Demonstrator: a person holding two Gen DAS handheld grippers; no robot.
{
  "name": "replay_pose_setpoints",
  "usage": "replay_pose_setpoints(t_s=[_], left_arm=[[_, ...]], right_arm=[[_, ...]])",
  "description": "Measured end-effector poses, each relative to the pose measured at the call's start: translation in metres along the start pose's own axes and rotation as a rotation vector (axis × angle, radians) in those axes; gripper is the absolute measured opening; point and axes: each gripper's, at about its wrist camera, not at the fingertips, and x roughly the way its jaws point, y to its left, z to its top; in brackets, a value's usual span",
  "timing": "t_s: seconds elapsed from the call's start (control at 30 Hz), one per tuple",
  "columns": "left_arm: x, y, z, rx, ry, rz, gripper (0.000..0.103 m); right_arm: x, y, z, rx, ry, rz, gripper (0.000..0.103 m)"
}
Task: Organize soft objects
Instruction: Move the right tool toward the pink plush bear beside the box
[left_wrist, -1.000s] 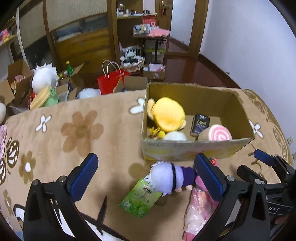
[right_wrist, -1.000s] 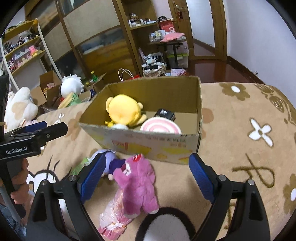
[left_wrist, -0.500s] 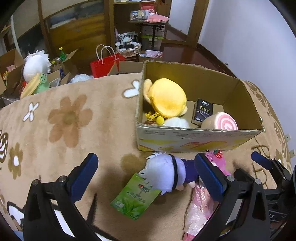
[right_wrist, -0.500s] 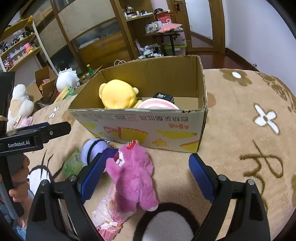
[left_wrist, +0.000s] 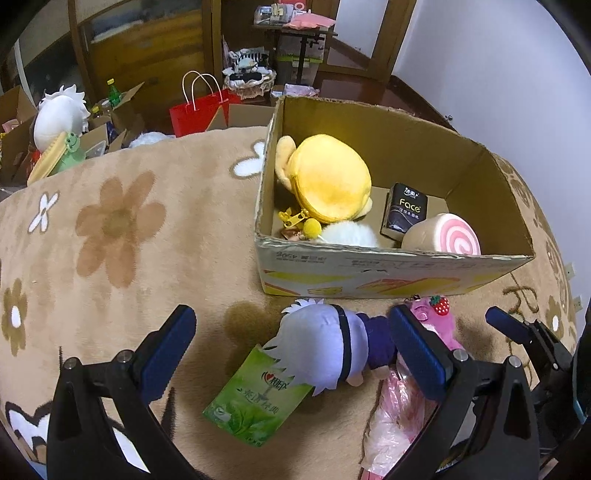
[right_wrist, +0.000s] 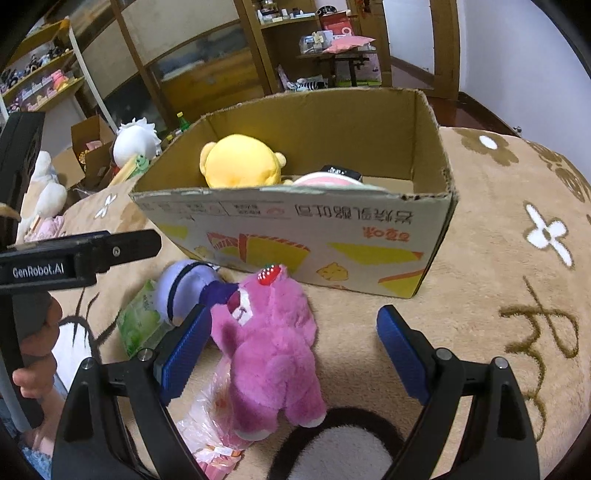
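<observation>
— Since a second ago we have both come lower and closer: the cardboard box (left_wrist: 388, 269) fills more of each view, and the toys in front of it loom larger between our fingers.

— Agreed. Our left gripper (left_wrist: 291, 350) stands wide, holding nothing. The lavender-headed doll (left_wrist: 325, 347) lies on the flowered blanket (left_wrist: 118, 229) between its blue pads, nearer the right-hand one, which overlaps the doll's dark purple body.

— Under the doll's head we see the green tissue packet (left_wrist: 255, 398), partly covered.

— Our right gripper (right_wrist: 291, 347) is wide too, empty. The pink bear (right_wrist: 273, 339) lies face-up between its pads, its head beside the left pad (right_wrist: 184, 354) and its strawberry ear toward the box. The right pad is well clear of it.

— Bear and doll touch head to body, just in front of the box wall. A pink plastic bag (right_wrist: 207, 417) lies under the bear's legs.

— Inside the box we see the yellow plush (left_wrist: 328, 184), a white fluffy toy (left_wrist: 351, 234), a black tissue pack (left_wrist: 404, 214) and the pink swirl roll (left_wrist: 443, 238).
</observation>
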Motion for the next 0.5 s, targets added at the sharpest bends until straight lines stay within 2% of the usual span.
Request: replay_pose_setpoints(t_s=[0.17, 0.5], left_arm=[[0.008, -0.003, 0.001, 0.013, 0.027, -0.006, 0.103], [0.029, -0.006, -0.002, 0.003, 0.108, -0.069, 0.103]], right_arm=[[0.007, -0.004, 0.000, 0.014, 0.010, 0.014, 0.095], [0.023, -0.005, -0.001, -0.004, 0.045, 0.026, 0.095]])
